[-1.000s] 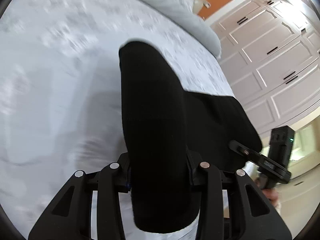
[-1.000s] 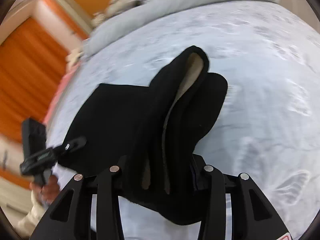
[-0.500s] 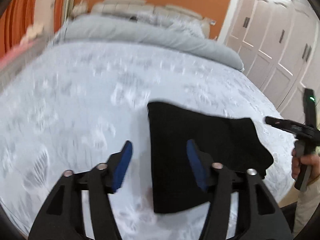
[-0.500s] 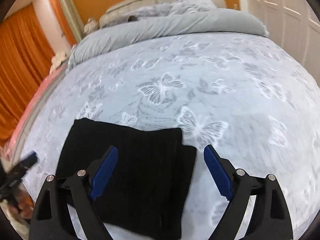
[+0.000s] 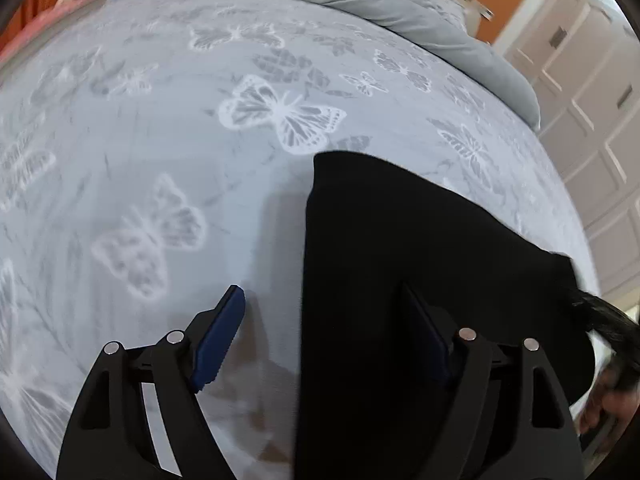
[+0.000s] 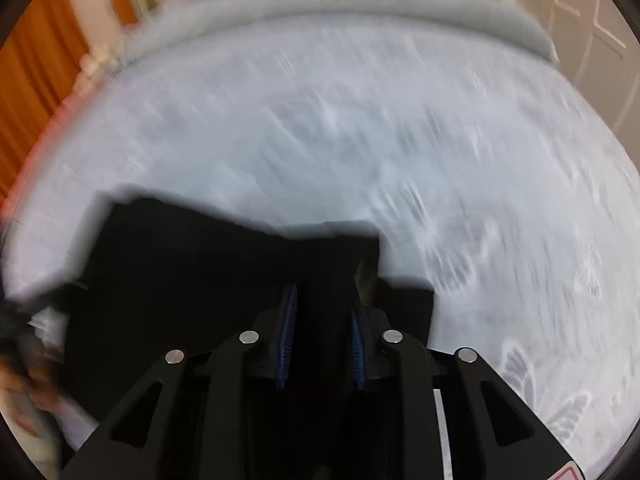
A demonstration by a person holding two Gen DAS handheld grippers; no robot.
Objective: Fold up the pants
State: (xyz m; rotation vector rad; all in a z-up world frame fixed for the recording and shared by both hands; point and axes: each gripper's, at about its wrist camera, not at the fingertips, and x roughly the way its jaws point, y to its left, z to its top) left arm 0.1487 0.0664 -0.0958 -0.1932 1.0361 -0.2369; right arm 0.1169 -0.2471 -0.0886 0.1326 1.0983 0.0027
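Note:
Black folded pants (image 5: 400, 240) lie flat on the butterfly-print bed cover (image 5: 200, 140). My left gripper (image 5: 320, 290) hangs low over their left edge. Its jaws are opening, and that edge runs between the blue pads (image 5: 218, 336) without touching them. In the blurred right wrist view the pants (image 6: 180, 260) fill the lower left. My right gripper (image 6: 323, 320) is closing at their right end, and black cloth fills the narrow gap between its pads (image 6: 288, 336). Each wrist view catches the other gripper only as a dark blur at the frame's edge.
A grey rolled duvet (image 5: 380, 4) lies across the far end of the bed. White wardrobe doors (image 5: 592, 92) stand to the right and orange curtains (image 6: 36, 92) to the left. A hand (image 5: 600, 400) shows at the bed's near edge.
A second ago both grippers held the pants up. Both then let go and the pants lay folded on the bed. Now the left stands wider and lower, and the right has closed on the pants' end.

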